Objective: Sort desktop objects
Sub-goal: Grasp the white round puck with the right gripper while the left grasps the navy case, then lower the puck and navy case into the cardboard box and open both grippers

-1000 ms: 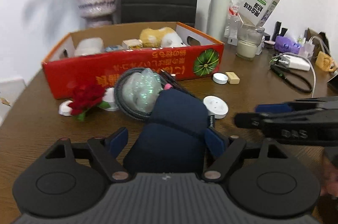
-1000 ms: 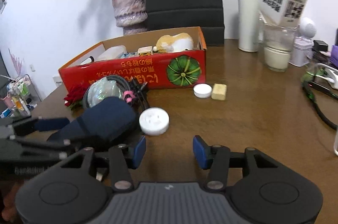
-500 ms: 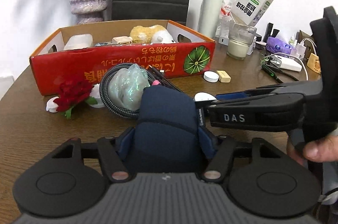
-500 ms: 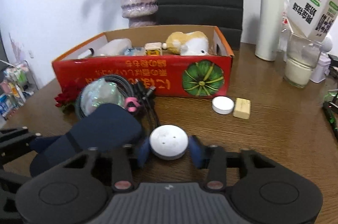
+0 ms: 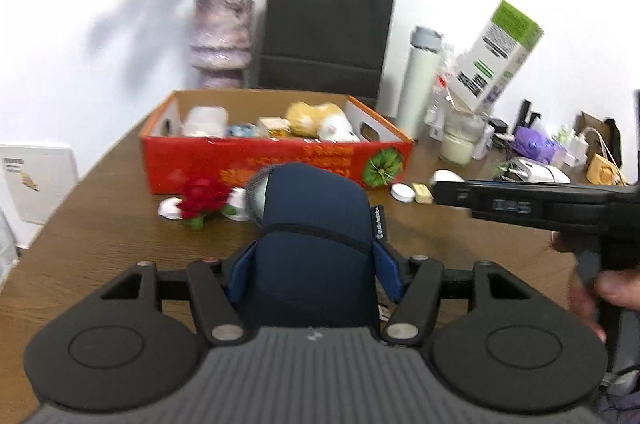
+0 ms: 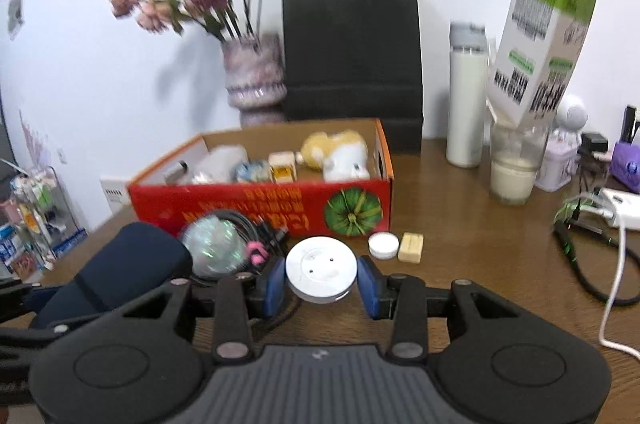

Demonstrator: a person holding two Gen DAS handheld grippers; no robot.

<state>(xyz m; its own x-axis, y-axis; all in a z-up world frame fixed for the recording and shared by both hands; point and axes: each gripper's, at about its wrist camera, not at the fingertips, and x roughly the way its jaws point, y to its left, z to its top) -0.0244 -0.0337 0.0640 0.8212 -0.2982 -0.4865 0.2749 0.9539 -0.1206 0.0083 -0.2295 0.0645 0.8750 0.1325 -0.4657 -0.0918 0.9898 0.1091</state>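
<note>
My left gripper (image 5: 314, 272) is shut on a navy blue pouch (image 5: 316, 240) and holds it lifted above the brown table (image 5: 100, 236). The pouch also shows in the right wrist view (image 6: 120, 268). My right gripper (image 6: 321, 284) is shut on a white round disc (image 6: 321, 270) and holds it off the table. The red cardboard box (image 6: 260, 212) stands behind, with a plush toy (image 6: 336, 151) and several small items inside. In the left wrist view the right gripper (image 5: 448, 189) reaches in from the right with the disc (image 5: 446, 176).
A coiled black cable (image 6: 256, 228) around an iridescent ball (image 6: 212, 242), a red flower (image 5: 204, 199), a white cap (image 6: 383, 245) and a tan eraser (image 6: 412, 247) lie before the box. A vase (image 6: 254, 75), black bag (image 6: 352, 47), white bottle (image 6: 466, 95), glass of milk (image 6: 514, 163) and carton (image 6: 540, 39) stand behind.
My left gripper closed on the pouch and lifted it. My right gripper moved in around the white disc, closed on it and raised it.
</note>
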